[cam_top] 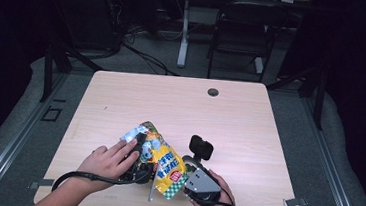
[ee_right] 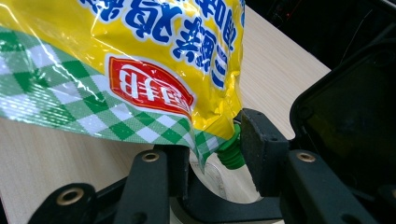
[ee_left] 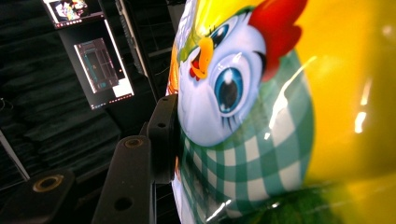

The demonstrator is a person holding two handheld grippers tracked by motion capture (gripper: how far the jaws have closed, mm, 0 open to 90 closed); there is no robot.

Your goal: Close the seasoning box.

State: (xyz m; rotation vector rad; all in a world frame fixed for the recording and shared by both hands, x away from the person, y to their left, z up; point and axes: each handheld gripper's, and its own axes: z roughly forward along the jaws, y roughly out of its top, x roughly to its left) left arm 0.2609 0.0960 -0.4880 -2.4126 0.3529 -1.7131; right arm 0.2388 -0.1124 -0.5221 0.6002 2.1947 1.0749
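A puffy yellow snack bag [cam_top: 165, 164] with a cartoon chicken and green-white checks lies near the table's front edge between both hands. My left gripper [cam_top: 141, 149] is on the bag's left side. In the left gripper view its left pad [ee_left: 163, 137] presses the bag [ee_left: 261, 116] beside the chicken's face, and the other jaw is hidden behind the bag. My right gripper [cam_top: 183, 184] holds the bag's lower right corner [ee_right: 210, 135] between its pads [ee_right: 261, 144]. A small green piece [ee_right: 231, 156] sits in the gap there.
The light wooden table [cam_top: 250, 119] has a round cable hole [cam_top: 213, 92] near its far edge. A black boxy device [cam_top: 201, 147] stands just beyond my right hand. A chair [cam_top: 242, 33] and cables are on the floor behind the table.
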